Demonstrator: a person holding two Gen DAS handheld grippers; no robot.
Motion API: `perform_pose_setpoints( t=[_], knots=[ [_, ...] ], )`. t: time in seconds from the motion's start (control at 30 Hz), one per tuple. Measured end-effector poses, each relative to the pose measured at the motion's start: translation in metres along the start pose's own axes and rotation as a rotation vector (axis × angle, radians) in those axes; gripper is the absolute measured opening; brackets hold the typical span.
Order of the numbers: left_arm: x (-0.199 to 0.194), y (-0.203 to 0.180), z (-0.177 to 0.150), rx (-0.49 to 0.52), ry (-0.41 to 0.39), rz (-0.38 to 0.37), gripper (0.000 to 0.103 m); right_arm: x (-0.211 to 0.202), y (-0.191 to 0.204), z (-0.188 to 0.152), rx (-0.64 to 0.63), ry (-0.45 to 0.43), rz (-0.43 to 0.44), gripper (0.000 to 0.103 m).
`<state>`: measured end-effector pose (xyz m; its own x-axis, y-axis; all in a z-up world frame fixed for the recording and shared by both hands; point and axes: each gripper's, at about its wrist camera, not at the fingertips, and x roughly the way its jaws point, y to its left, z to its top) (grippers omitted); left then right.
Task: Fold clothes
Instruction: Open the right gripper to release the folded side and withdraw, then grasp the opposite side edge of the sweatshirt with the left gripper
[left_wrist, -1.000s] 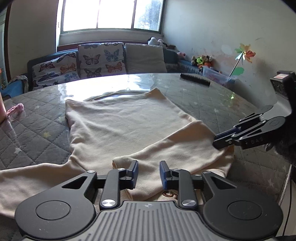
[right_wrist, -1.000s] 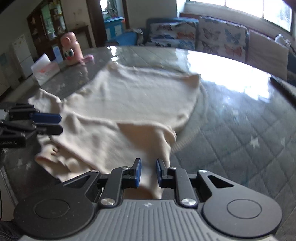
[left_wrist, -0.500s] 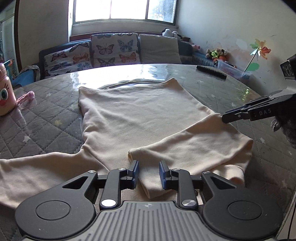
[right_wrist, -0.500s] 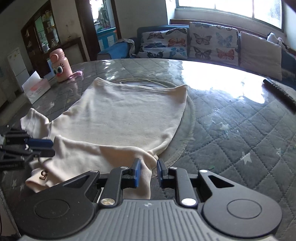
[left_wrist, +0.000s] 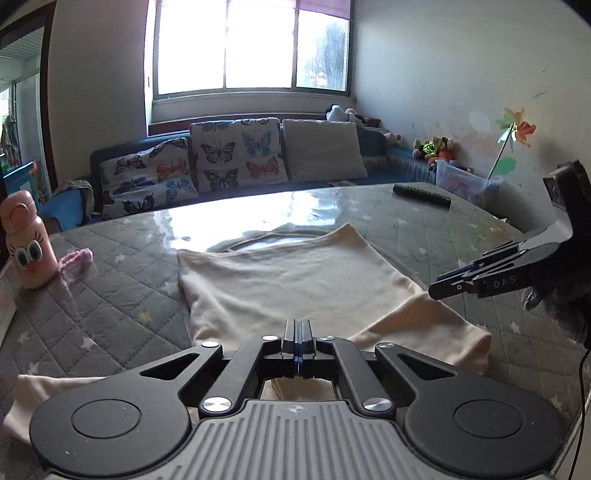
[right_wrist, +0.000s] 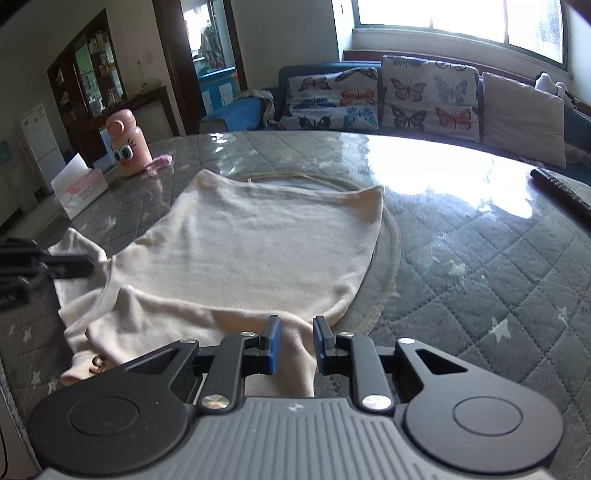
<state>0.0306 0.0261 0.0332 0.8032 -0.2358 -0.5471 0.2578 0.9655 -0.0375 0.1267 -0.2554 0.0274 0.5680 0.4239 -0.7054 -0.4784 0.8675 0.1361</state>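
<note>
Two tongs are poised over a cream garment (right_wrist: 258, 251) spread on the bench (right_wrist: 498, 266): left tongs (left_wrist: 297, 341) closed, apparently empty; right tongs (right_wrist: 295, 343) parted astride the folded sleeve, which could be dragged askew.

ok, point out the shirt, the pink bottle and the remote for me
shirt (right_wrist: 266, 240), right wrist view, middle of the flat body panel
pink bottle (right_wrist: 129, 151), right wrist view, the cartoon face
remote (left_wrist: 421, 195), left wrist view, middle of its top
</note>
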Motion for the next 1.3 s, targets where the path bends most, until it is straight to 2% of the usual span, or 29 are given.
perform_pose_setpoints(
  t=[0.2,0.27,0.33,0.4,0.5,0.53,0.63,0.77,0.9,0.97,1.3],
  knots=[
    [0.019,0.007,-0.018,-0.053,0.112,-0.009,0.004,-0.003,-0.008,-0.001,0.027,-0.007,-0.022,0.018],
    [0.024,0.005,-0.026,-0.050,0.142,-0.001,0.011,-0.005,-0.010,-0.004,0.031,-0.004,-0.024,0.018],
    [0.029,0.004,-0.031,-0.055,0.162,0.009,0.034,-0.006,-0.011,-0.006,0.035,-0.002,-0.026,0.018],
    [0.034,0.004,-0.036,-0.059,0.179,0.022,0.037,-0.006,-0.011,-0.008,0.034,0.001,-0.027,0.018],
    [0.038,0.002,-0.039,-0.058,0.184,0.012,0.034,-0.006,-0.010,-0.010,0.032,0.004,-0.029,0.018],
    [0.038,0.000,-0.040,-0.053,0.181,0.010,0.025,-0.007,-0.010,-0.011,0.031,0.006,-0.029,0.018],
    [0.039,-0.001,-0.038,-0.054,0.178,-0.002,0.009,-0.007,-0.010,-0.013,0.028,0.009,-0.031,0.019],
    [0.027,-0.006,-0.027,-0.027,0.121,0.002,0.007,-0.008,-0.009,-0.017,0.022,0.014,-0.034,0.019],
    [0.005,-0.011,-0.003,0.003,0.018,-0.007,0.007,-0.010,-0.007,-0.018,0.009,0.011,-0.040,0.019],
    [0.001,-0.008,0.004,0.003,0.000,-0.011,0.008,-0.012,-0.007,-0.016,0.005,-0.005,-0.049,0.019],
    [0.030,0.014,-0.019,-0.070,0.138,0.020,0.010,0.003,0.004,-0.006,-0.029,-0.028,-0.048,0.019]
  ],
)
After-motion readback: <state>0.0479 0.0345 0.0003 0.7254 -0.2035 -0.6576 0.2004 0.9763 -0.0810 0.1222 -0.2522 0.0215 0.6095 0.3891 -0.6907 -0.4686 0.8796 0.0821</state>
